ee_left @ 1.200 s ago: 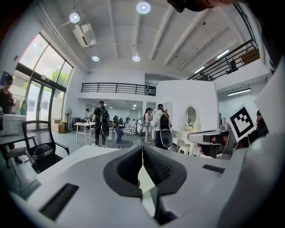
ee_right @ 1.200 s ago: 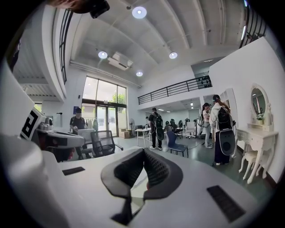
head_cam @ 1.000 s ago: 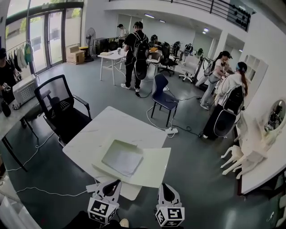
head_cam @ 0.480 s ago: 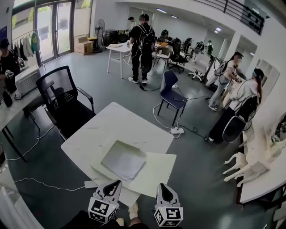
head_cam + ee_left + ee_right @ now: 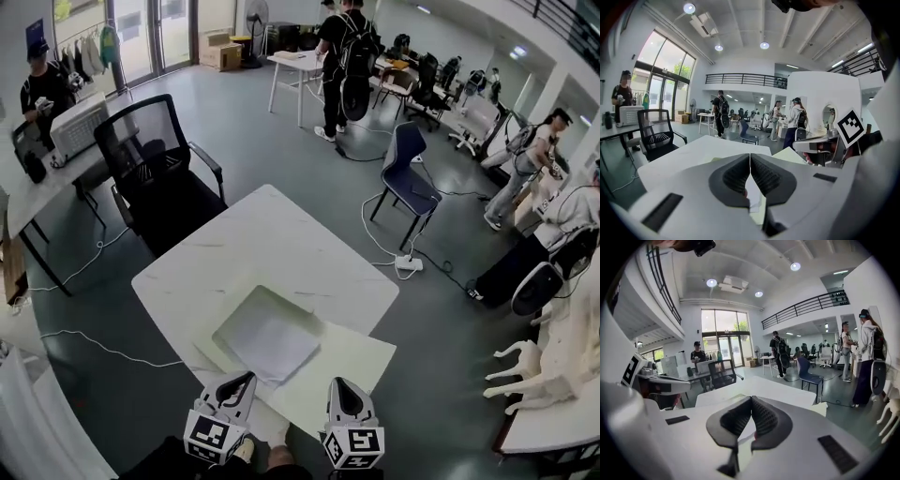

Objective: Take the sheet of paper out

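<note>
Both grippers have drawn nearer to the white table than a second ago, and it now fills more of the head view, while the black office chair behind it sits higher in the frame.

In the left gripper view, the dark ribbed pads meet along one line, pressed together with nothing caught between them. The right gripper stands the same way, jaws together and empty. In the head view the two hang side by side, apart from each other, at the near edge of a pale folder lying open on the table's near corner.

Just beyond their tips the sheet of paper lies flat on the folder's left half, with neither gripper touching it. The folder's far edge rises a little behind the sheet.

Past the table's far right side stands a blue chair, and a white power strip lies on the grey floor near it. Farther back, people stand among desks.
</note>
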{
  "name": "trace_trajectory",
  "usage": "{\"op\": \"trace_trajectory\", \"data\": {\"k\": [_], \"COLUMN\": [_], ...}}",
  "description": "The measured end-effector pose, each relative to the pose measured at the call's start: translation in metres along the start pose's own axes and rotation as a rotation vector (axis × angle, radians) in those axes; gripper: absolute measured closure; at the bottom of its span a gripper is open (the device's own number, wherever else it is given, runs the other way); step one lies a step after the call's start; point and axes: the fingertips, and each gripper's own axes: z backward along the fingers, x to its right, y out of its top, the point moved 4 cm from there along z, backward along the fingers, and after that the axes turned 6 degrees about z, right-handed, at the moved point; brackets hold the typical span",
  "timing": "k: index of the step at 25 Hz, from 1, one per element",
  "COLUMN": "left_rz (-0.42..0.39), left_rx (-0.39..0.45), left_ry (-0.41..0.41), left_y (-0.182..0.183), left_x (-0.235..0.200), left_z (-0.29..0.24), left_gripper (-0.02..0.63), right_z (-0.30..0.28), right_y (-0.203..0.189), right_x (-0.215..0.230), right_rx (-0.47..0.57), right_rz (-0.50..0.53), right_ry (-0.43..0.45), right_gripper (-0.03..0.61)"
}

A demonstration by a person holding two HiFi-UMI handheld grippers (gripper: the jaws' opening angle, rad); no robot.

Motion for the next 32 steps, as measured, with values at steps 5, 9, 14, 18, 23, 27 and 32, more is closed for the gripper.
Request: {"op": "trace_trajectory", "data": {"k": [5,9,14,18,23,27,32], "left_rz": [0.077,0.108,0.137,0.148,0.171,0.186,0.207], "left_rx": [-0.069,-0.114,-0.147,-0.157,-0.169,-0.173,-0.175], "left_ry": [0.068,0.100,0.127,0.149,0.176,0.195,0.225], "left_y": [-0.029,-0.046,-0.062,-0.066,-0.071,-0.074,-0.074], "left_x": [-0.029,-0.042,-0.053,-0.062,-0.076,-0.092,-0.107], "left_z": [-0.037,-0.060,-0.080,-0.089,-0.092,-0.096,-0.105], "left_gripper": [0.589,0.589,0.589,0.589,0.589,0.589,0.589], "right_z": [-0.062,-0.098,-0.132,-0.154,-0.177,-0.198,-0.217], "right_y": [-0.025,-0.051,-0.074,-0.091,-0.112,-0.125,-0.142], "right_x": [0.007,0.009,0.014,0.013,0.007,0.003,0.003], "right_rx": [-0.075,-0.148,-0.231,-0.310,-0.410,-0.465,-0.524], "right_rz": [0.000,-0.005,-0.042,-0.114,-0.200,-0.226,-0.230], "right_ry": [0.084,0.141,0.149,0.210,0.247,0.257,0.270], "right_gripper": [0.561,0.561,0.561,0.422,0.330,0.295,0.291]}}
